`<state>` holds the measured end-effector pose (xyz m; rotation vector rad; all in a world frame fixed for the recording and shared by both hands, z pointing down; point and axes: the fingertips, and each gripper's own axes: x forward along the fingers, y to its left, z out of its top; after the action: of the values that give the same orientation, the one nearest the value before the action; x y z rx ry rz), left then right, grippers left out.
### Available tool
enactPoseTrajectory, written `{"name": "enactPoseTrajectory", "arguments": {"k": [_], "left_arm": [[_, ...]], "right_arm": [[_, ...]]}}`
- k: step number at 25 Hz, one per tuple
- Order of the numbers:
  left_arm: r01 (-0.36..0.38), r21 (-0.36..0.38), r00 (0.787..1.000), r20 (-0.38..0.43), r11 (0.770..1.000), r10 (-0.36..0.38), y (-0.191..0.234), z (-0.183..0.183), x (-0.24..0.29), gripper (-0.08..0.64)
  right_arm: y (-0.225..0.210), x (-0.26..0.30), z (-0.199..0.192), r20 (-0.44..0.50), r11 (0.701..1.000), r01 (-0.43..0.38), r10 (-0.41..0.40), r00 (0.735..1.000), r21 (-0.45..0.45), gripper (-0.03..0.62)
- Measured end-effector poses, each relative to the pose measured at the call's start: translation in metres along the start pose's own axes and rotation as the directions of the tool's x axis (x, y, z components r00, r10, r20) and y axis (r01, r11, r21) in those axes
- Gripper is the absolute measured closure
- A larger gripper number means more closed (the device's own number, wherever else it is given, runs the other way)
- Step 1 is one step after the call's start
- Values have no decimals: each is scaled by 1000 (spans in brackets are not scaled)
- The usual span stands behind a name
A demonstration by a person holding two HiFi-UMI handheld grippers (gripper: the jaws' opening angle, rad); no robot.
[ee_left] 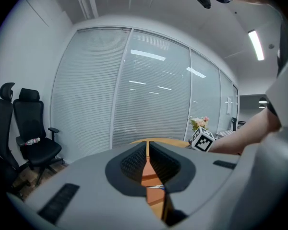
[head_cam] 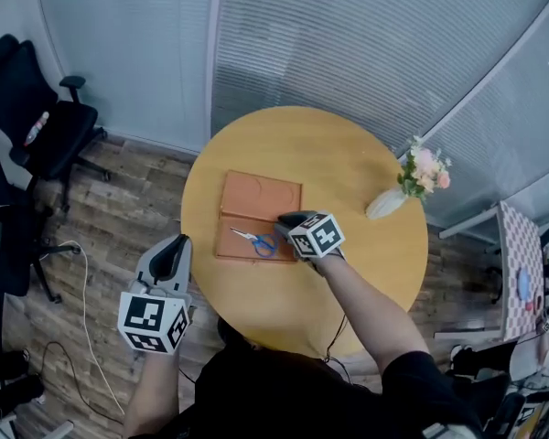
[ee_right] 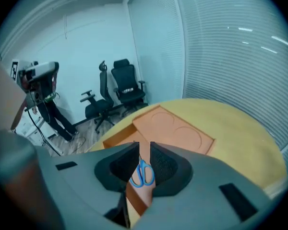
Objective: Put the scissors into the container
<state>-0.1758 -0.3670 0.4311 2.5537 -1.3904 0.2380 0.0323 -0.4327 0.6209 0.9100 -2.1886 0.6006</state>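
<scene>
Here we are: the scissors (head_cam: 256, 241) lie flat in the near half of the shallow orange container (head_cam: 261, 195). Their blue loops point toward the right gripper (head_cam: 293, 219) and the blades point away to the left. That gripper hangs just over the loops with its fingers a little apart and nothing between them; the scissors show through the gap below. The left gripper (head_cam: 176, 245) waits off the bench's edge, fingers drawn close to a thin slit, holding nothing. I'd judge the scissors light and stiff, with slick metal blades and grippier plastic loops. Lying this flat, they leave little room to get under. The best hold looks to be across the loops or at the pivot, never the blade tips, which would likely slide and swing. The round wooden bench (head_cam: 348, 163) looks smooth and level, with a vase of flowers (head_cam: 389, 201) well apart on the right. Around it are a plank floor (head_cam: 119, 199), black office chairs (head_cam: 37, 126) and a blind-covered glass wall (head_cam: 348, 35).
</scene>
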Motion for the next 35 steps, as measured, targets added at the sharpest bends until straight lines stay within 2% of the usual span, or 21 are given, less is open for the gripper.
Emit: {"name": "enactPoseTrajectory", "arguments": {"k": [3,5,7,10,12,14,16,19,21,25,31,35], "left_arm": [[15,25,1000,-3,1000,-14,-14,12,4,532],[20,41,1000,0,999,-20,-25,21,7,532],[17,55,1000,11,998,-17,-36,32,7,532],[-8,71,999,38,997,5,-55,49,4,532],[-13,65,998,59,998,10,-72,58,1,532],[-2,55,997,76,999,-3,-92,66,-2,532],[9,53,997,77,999,-13,-111,67,-2,532],[15,46,998,64,999,-18,-131,65,1,532],[22,45,998,64,999,-25,-140,67,3,532],[30,81,996,81,996,-37,-154,80,10,532],[-3,131,993,118,991,-13,-156,97,9,532],[-15,123,992,124,992,-1,-150,96,8,532]], "right_arm": [[2,-40,25,138,1000,-17,16,990,5,524],[6,-74,44,251,999,-33,32,967,-1,532],[9,-120,60,399,998,-46,30,916,31,539],[11,-198,62,584,993,-78,11,811,89,546],[14,-242,51,647,992,-91,14,762,86,550],[15,-278,44,689,994,-80,5,725,76,551],[13,-310,43,735,996,-45,-25,678,75,552],[17,-349,53,805,998,8,-55,591,62,554],[23,-365,63,833,998,59,-57,550,30,554],[33,-373,72,852,993,113,-48,521,-13,555],[38,-371,68,845,988,151,-68,530,-16,557],[44,-364,63,840,986,167,-88,535,-3,557]]}}
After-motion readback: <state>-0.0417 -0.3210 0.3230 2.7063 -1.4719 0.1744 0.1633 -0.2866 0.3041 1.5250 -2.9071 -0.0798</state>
